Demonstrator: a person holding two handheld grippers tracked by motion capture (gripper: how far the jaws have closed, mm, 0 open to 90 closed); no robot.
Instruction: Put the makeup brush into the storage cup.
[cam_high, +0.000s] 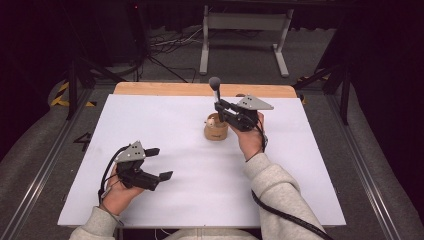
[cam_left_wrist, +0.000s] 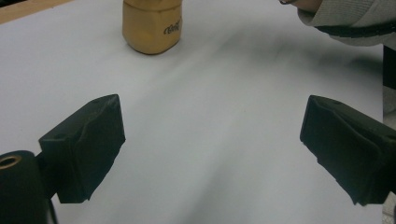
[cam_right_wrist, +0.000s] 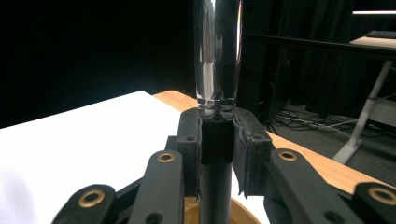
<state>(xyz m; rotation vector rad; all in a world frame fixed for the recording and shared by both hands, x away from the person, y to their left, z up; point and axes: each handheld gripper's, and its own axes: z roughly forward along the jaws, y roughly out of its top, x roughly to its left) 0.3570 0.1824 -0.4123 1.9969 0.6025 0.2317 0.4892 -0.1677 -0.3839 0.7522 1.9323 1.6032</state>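
A brush with a grey rounded head, a chrome ferrule and a dark handle stands upright over a small wooden holder. My right gripper is shut on the handle just below the ferrule, seen up close in the right gripper view. The handle's lower end reaches down into the holder's rim. My left gripper rests low at the near left of the white mat, open with nothing between its jaws. The holder stands well ahead of it.
A white mat covers the wooden table. The right sleeve shows in the left gripper view. Behind the table stand a white metal frame, floor cables and dark stands.
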